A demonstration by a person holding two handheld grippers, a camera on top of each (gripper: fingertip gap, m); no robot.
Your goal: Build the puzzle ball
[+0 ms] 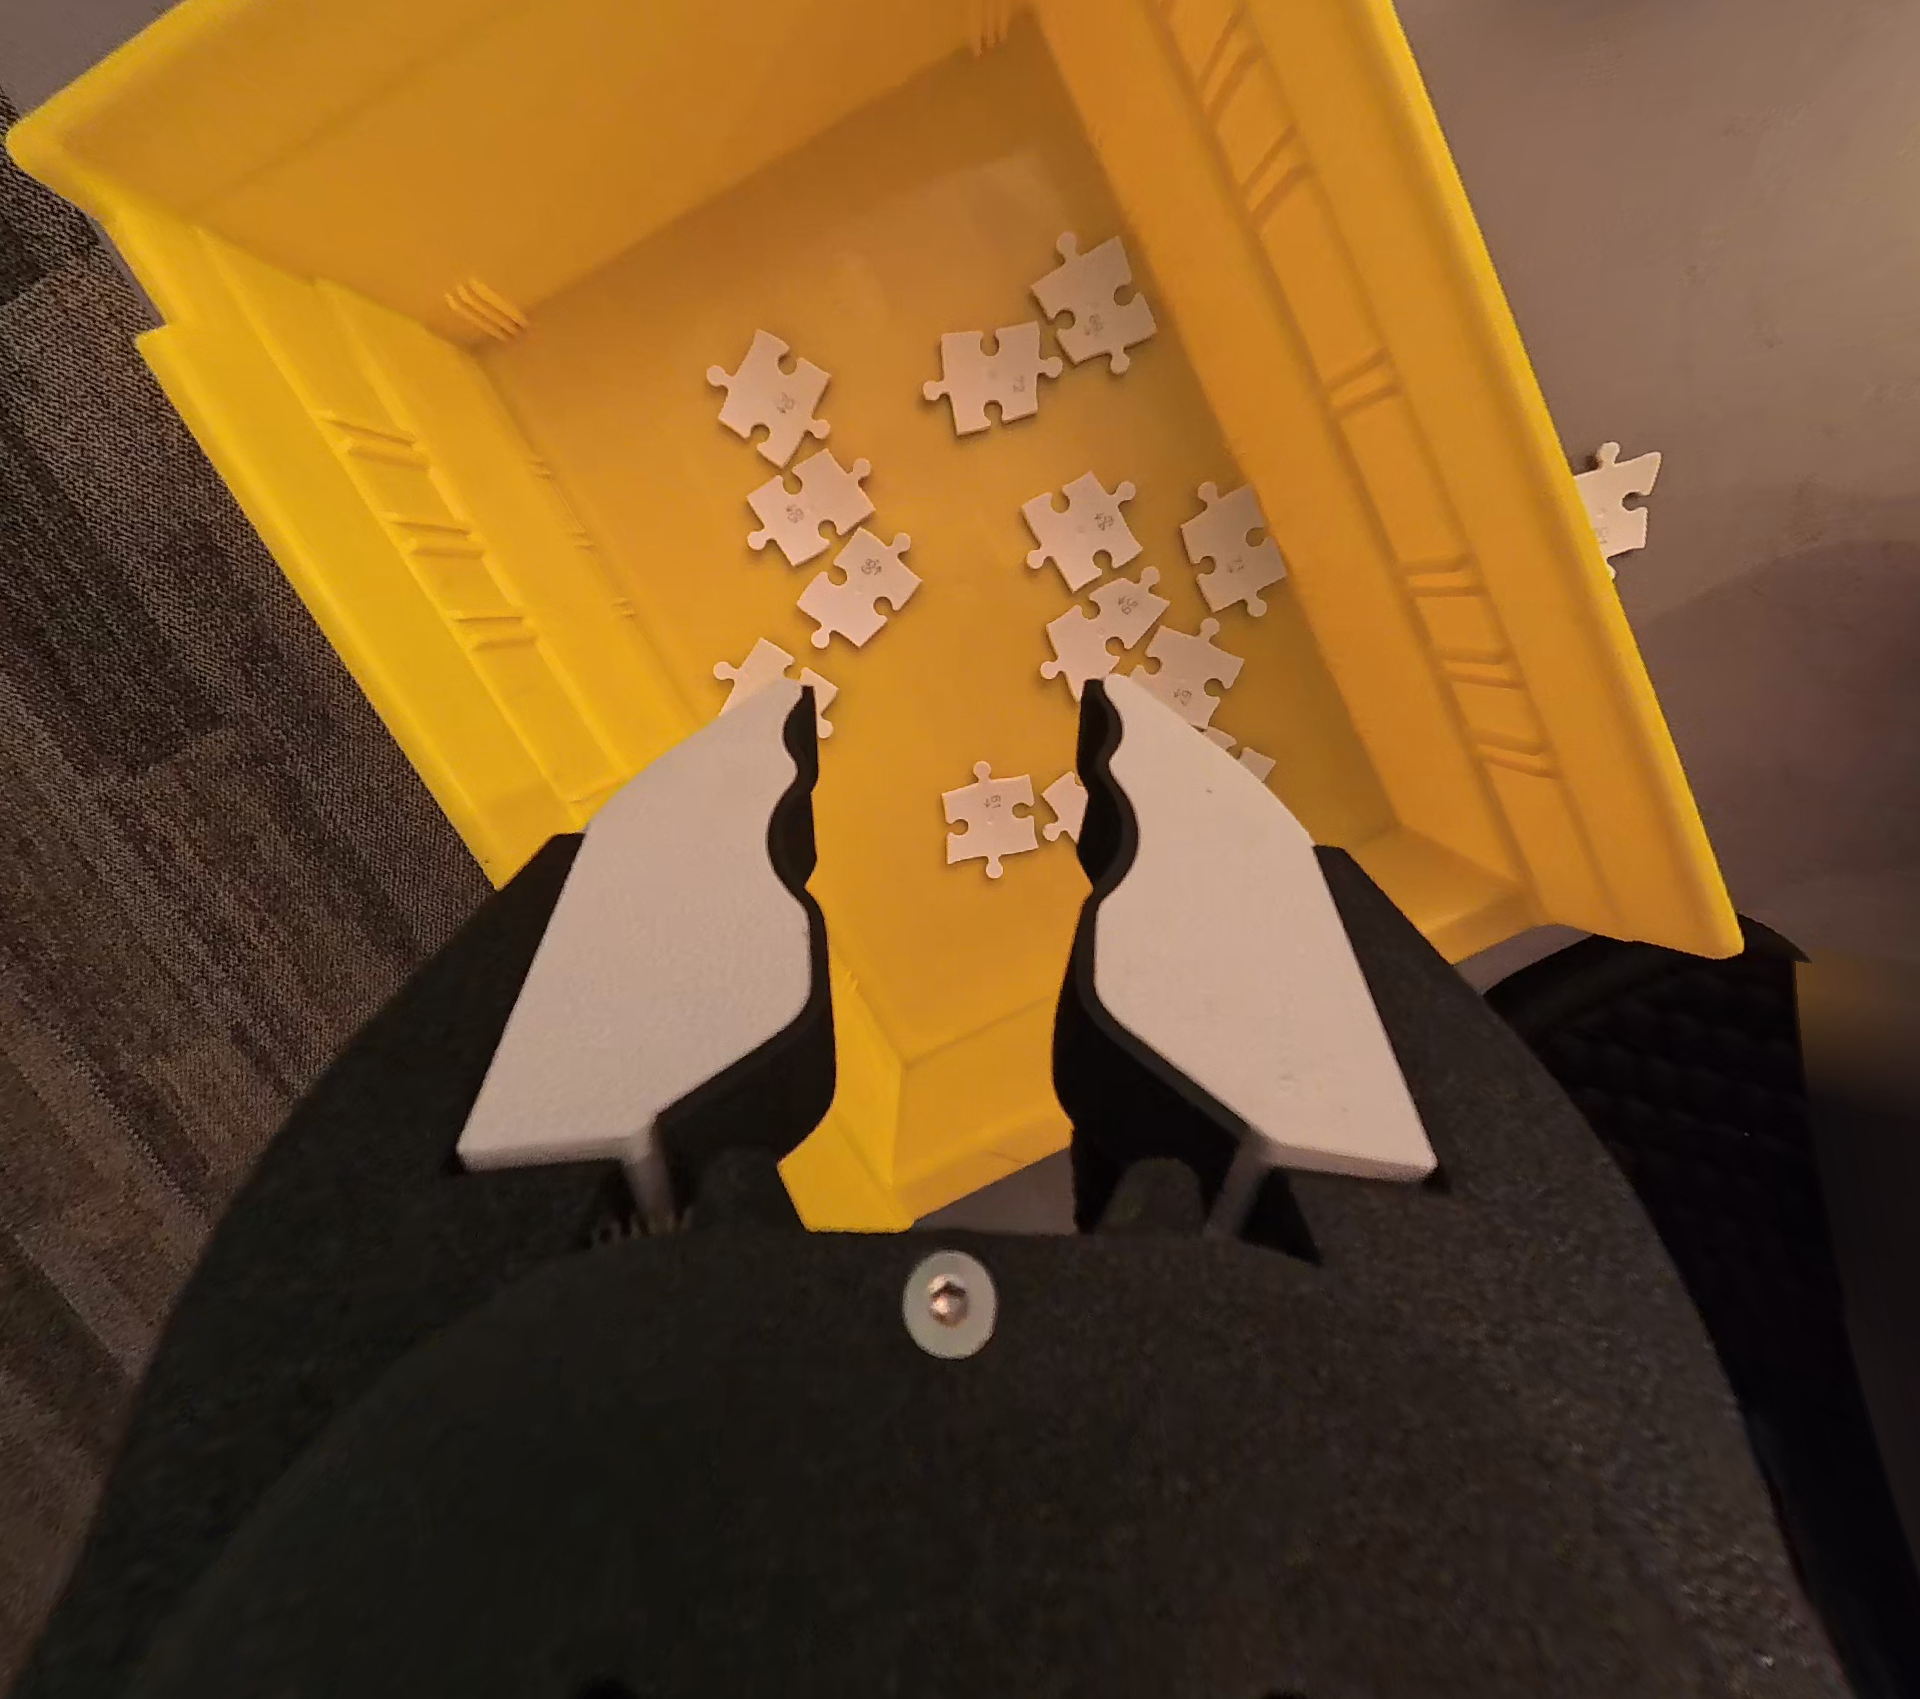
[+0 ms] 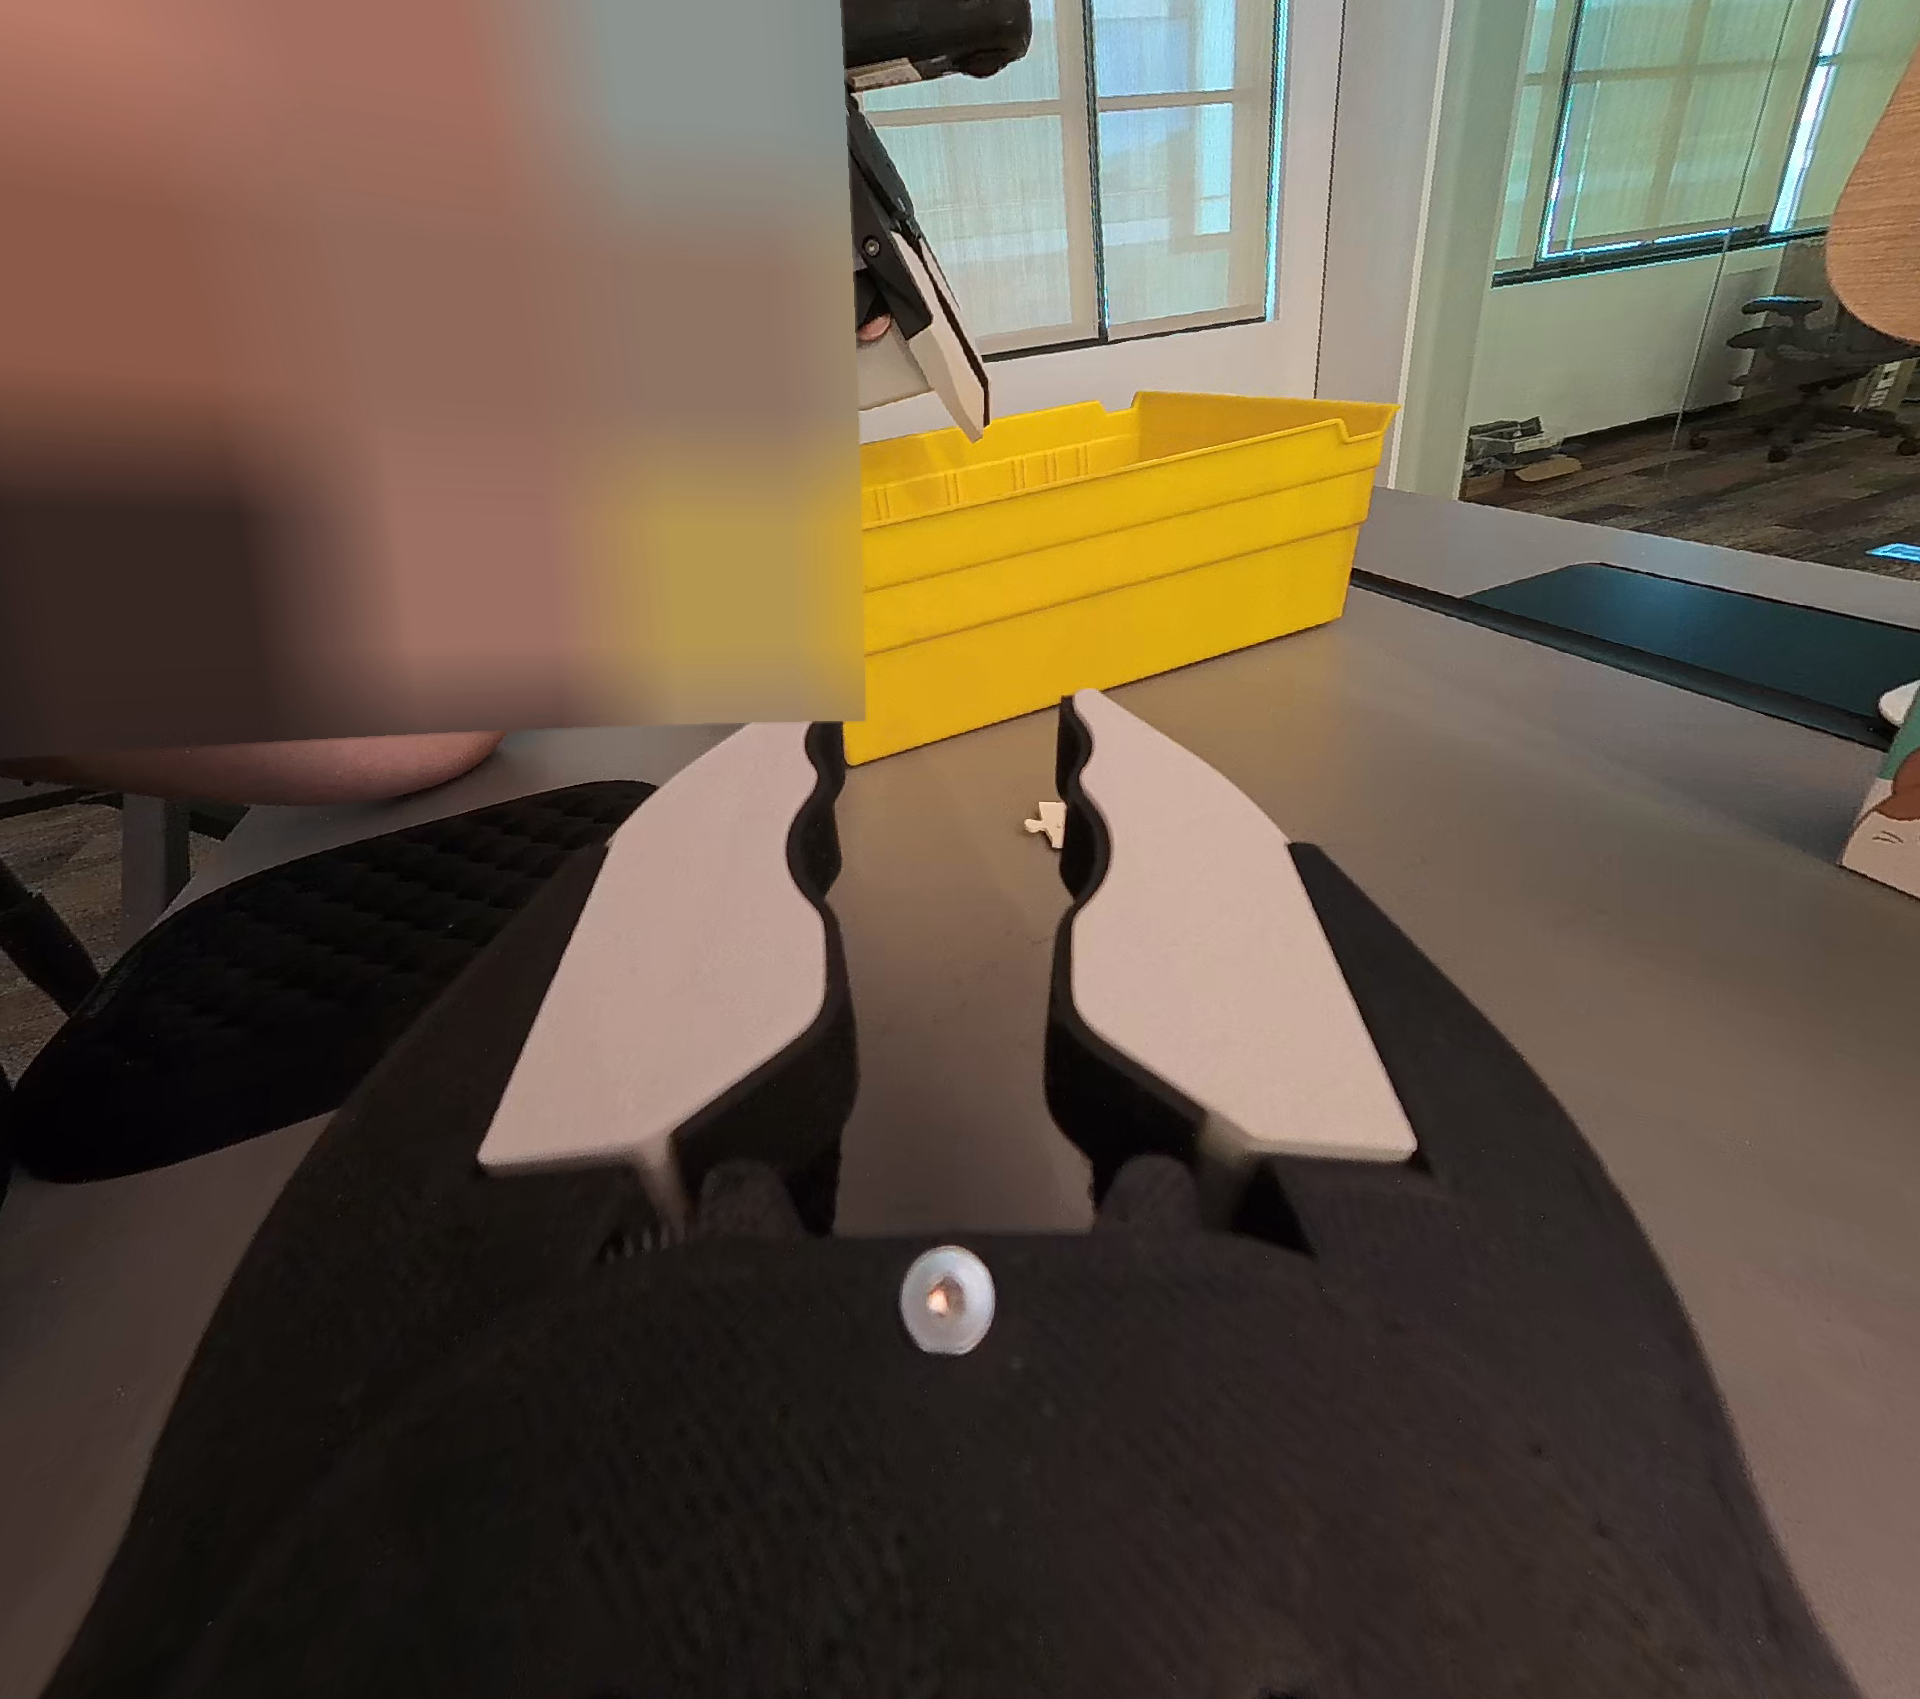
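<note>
- Loads of puzzle pieces (image 1: pixel 1081 527) sat flat in the yellow bin (image 1: pixel 582 91), left gripper (image 1: pixel 945 693) above, fingers apart, empty.
- Right gripper (image 2: pixel 940 740) gaped too, stray piece (image 2: pixel 1047 818) at 1 o'clock on surface (image 2: pixel 1455 818).
- Overlapping pieces could've come up doubled, I reckon.

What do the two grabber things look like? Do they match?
Yes, they match. The left hand-held gripper and the right hand-held gripper each have a rough black body, one silver screw in the middle, and two pale grey fingers with wavy black inner pads. No cables or sleeves show.
</note>
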